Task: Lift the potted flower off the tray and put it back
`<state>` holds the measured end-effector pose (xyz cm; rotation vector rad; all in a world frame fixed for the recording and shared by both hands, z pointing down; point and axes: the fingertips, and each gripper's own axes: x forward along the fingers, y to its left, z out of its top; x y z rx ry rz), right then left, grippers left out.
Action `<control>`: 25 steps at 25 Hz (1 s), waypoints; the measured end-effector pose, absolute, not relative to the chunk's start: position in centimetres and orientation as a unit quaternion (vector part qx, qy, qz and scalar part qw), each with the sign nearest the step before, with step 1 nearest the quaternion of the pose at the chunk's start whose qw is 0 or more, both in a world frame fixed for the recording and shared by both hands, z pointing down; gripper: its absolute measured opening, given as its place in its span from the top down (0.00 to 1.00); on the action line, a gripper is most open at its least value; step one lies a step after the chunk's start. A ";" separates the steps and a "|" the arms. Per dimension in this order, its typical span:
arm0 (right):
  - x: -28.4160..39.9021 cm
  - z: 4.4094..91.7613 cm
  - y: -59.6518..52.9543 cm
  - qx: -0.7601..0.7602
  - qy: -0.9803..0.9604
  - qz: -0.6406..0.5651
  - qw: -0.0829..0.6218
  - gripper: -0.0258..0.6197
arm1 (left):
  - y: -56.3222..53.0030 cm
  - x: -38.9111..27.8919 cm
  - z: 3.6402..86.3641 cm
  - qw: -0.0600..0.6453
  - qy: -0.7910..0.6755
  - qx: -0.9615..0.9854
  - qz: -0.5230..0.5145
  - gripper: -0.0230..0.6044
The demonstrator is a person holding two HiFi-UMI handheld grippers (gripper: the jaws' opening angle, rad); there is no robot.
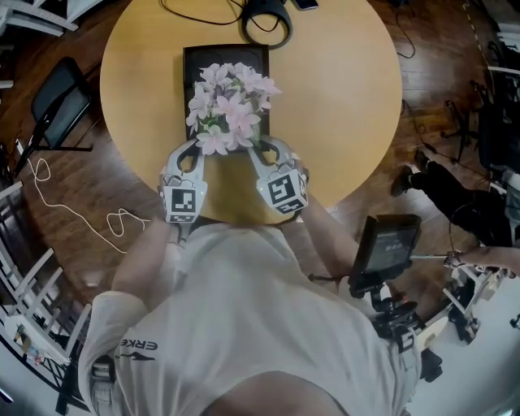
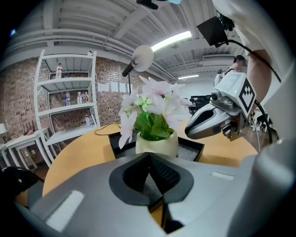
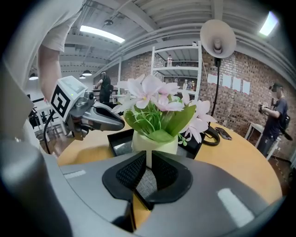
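A potted flower (image 1: pixel 227 106) with pale pink blossoms stands in a black tray (image 1: pixel 195 61) on a round wooden table (image 1: pixel 341 97). Its cream pot (image 2: pixel 157 144) rests at the tray's near end. My left gripper (image 1: pixel 196 149) hovers at the flower's near left and my right gripper (image 1: pixel 262 148) at its near right, both just short of the pot. In the left gripper view the left gripper (image 2: pixel 149 156) is shut with nothing in it. The right gripper (image 3: pixel 148 159) is also shut and empty, and the pot (image 3: pixel 155 144) stands just beyond its tips.
A black looped cable (image 1: pixel 266 20) lies at the table's far edge, and a phone (image 3: pixel 223 133) lies nearby. A black chair (image 1: pixel 57 106) stands left of the table. A white shelf unit (image 2: pixel 69 102) lines the brick wall. A person (image 3: pixel 273 120) stands beyond the table.
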<state>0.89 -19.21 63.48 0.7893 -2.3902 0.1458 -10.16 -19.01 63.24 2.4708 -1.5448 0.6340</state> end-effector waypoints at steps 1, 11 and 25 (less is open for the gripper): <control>0.8 63.7 -19.2 0.289 -0.904 0.052 0.311 0.85 | -19.1 -10.2 63.3 0.080 -0.515 0.826 0.213 0.96; -0.1 65.7 -21.2 0.164 -0.910 0.025 0.380 0.21 | -19.9 -10.3 63.7 0.079 -0.502 0.831 0.226 0.96; -4.1 68.7 -23.9 0.054 -0.906 0.006 0.420 0.03 | -21.0 -10.8 64.1 0.085 -0.512 0.825 0.223 0.96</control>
